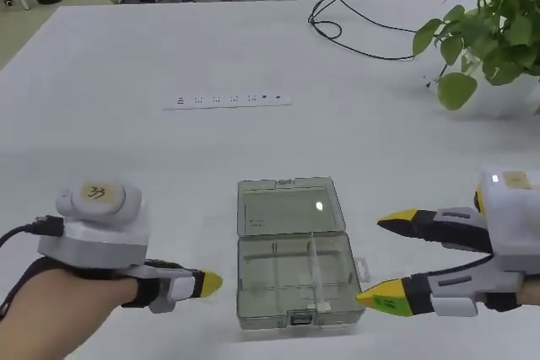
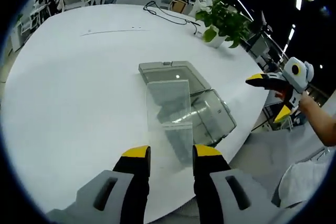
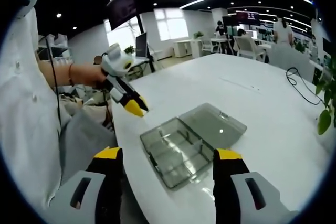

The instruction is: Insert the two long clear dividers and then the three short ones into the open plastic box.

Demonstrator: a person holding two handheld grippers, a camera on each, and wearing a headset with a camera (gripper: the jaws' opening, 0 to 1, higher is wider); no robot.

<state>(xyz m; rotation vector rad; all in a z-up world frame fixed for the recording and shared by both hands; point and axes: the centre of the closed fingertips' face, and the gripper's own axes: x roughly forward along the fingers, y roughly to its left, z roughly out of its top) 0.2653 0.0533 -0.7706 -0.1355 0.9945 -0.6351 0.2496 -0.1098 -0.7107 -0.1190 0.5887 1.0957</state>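
The open clear plastic box [image 1: 253, 280] lies near the table's front edge, its lid [image 1: 289, 206] folded flat on the far side. One clear divider [image 1: 314, 269] stands upright inside the base. My left gripper [image 1: 209, 282] hovers just left of the box, shut on clear dividers [image 2: 169, 109] that stick up between its yellow tips [image 2: 172, 152]. To the right of the box my right gripper [image 1: 386, 260] is open and holds nothing. In the right gripper view the box [image 3: 157, 145] lies ahead of the spread jaws [image 3: 169, 154], with the left gripper [image 3: 134, 107] beyond it.
A white power strip [image 1: 226, 100] lies mid-table. A black cable [image 1: 354, 27] loops at the back and a green plant [image 1: 485, 31] stands at the back right. Office chairs line the far side. The table's front edge runs just below the box.
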